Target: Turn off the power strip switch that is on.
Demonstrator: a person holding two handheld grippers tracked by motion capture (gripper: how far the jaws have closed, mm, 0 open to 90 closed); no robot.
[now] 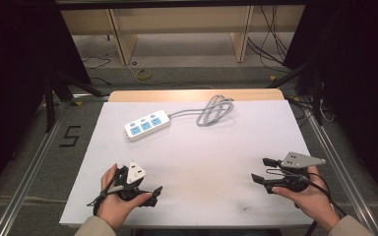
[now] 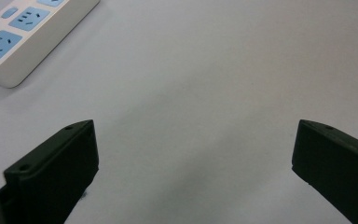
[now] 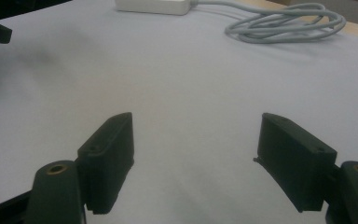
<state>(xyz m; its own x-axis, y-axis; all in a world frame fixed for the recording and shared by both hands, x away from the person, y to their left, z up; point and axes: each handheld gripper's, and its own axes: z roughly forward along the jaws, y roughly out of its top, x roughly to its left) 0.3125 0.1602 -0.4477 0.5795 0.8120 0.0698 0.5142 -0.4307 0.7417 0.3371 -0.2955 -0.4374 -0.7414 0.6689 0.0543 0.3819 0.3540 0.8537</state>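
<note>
At the near edge of the white tabletop (image 1: 197, 162), the left hand-held gripper (image 1: 140, 189) and the right hand-held gripper (image 1: 263, 169) each rest in a hand, jaws spread wide with nothing between them. Farther off, left of centre, lies a white power strip (image 1: 146, 125); its grey cable (image 1: 215, 110) is coiled at the far edge, right of it.

A lab-like recording setup: a white-covered worktop (image 1: 197, 162) mid-frame, black curtains (image 1: 10, 64) at both sides, loose cables (image 1: 270, 44) on the floor upper right, metal frame rails (image 1: 27, 162) lower left.
</note>
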